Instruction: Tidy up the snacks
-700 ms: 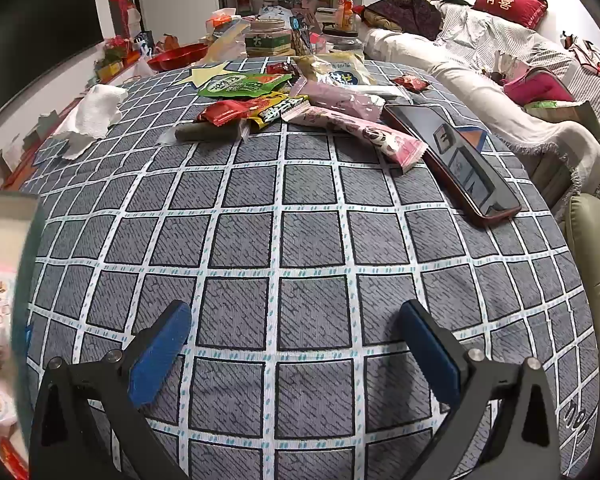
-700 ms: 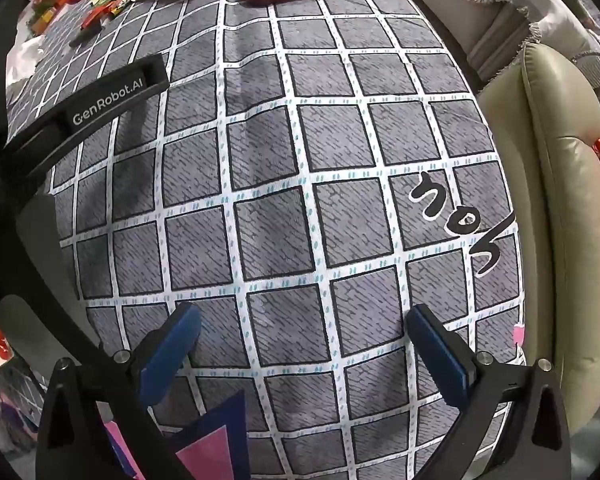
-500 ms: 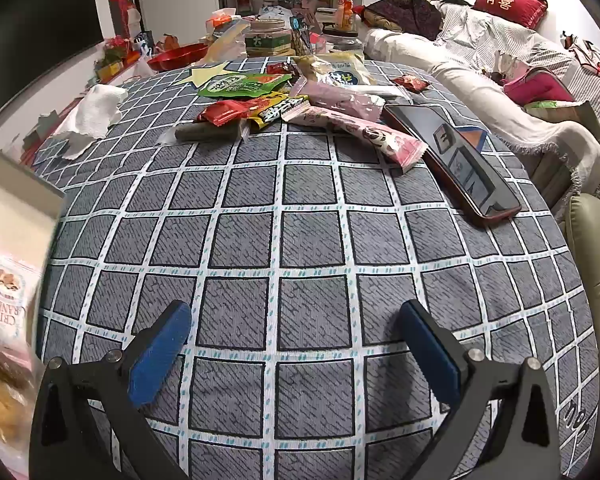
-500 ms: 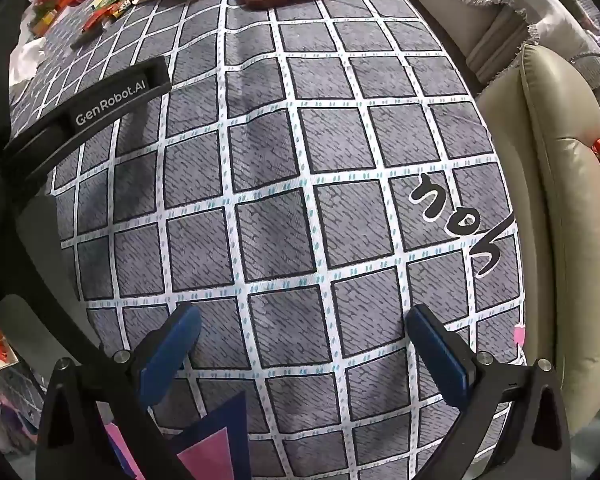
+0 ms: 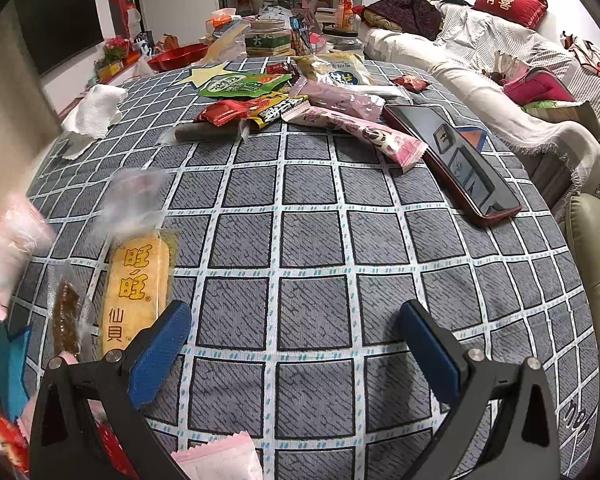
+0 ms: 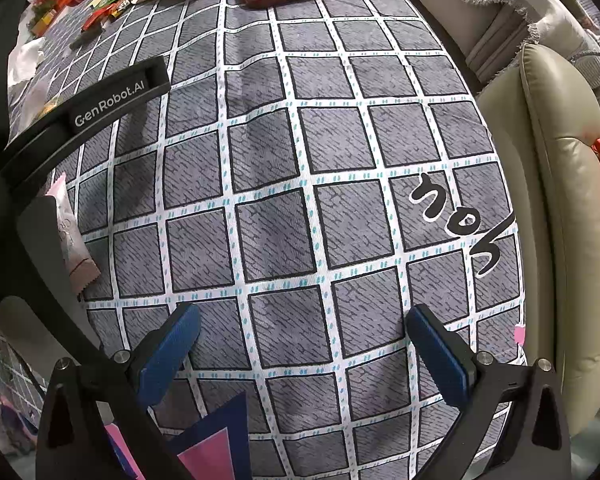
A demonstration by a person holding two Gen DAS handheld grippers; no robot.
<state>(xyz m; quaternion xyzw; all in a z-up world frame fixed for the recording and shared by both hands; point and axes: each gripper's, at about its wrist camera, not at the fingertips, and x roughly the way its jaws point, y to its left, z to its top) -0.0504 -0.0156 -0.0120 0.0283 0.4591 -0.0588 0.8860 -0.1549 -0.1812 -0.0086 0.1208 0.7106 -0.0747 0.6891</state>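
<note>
Two grippers: both spread wide, both empty, over the checked tablecloth (image 5: 312,240).
Left edge, left wrist view: blurred pink packet (image 5: 8,248), brown stick snack (image 5: 66,320), yellow rice cracker pack (image 5: 138,280) just beside the left gripper (image 5: 294,352).
Upper centre: snack pile (image 5: 284,100).
Right of pile: phone (image 5: 456,160).
Right wrist view: right gripper (image 6: 300,356) released above bare cloth; pale packet (image 6: 74,240) at left.
</note>
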